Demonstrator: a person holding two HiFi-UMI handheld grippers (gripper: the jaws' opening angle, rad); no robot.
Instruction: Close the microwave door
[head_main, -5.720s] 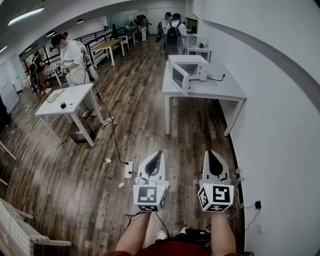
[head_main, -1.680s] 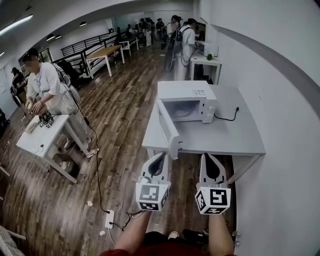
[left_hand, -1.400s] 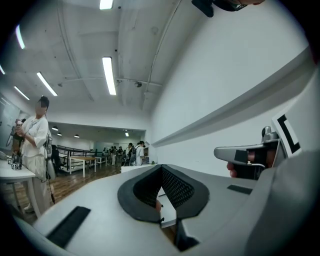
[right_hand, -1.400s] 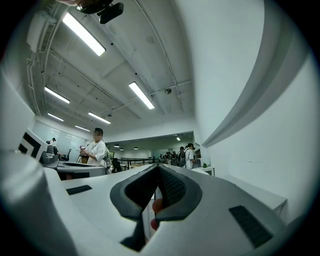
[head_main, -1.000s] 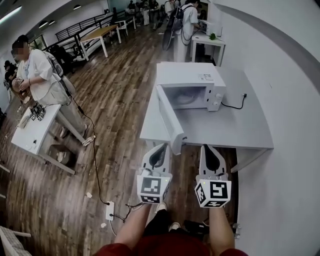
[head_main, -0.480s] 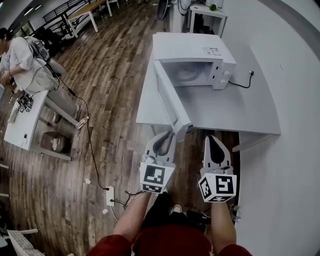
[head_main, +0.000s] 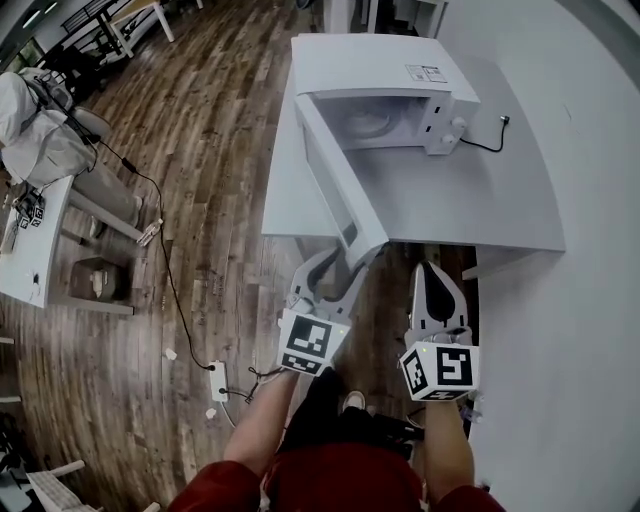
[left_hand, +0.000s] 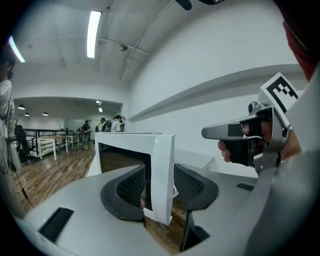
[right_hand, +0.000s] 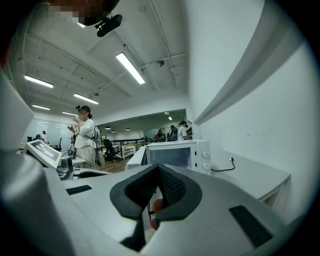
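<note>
A white microwave (head_main: 375, 85) stands on a grey table (head_main: 470, 210). Its door (head_main: 335, 195) hangs wide open and swings out over the table's near edge. My left gripper (head_main: 345, 266) is at the door's free end. Its jaws are opening, and the door's edge (left_hand: 162, 170) stands between the pads without being pinched. My right gripper (head_main: 430, 272) hovers just right of the door, in front of the table, shut and holding nothing. In the right gripper view the microwave's front (right_hand: 177, 155) shows beyond the closed pads (right_hand: 165, 187).
A black power cord (head_main: 490, 145) runs from the microwave across the tabletop. The white wall (head_main: 600, 250) is close on the right. On the wooden floor to the left are a power strip (head_main: 217, 380), a small white table (head_main: 30, 260) and a person (head_main: 40, 130).
I have come up close to the microwave and both grippers have sunk. The left jaws, shut a second ago, have spread and now straddle the door's free edge.
</note>
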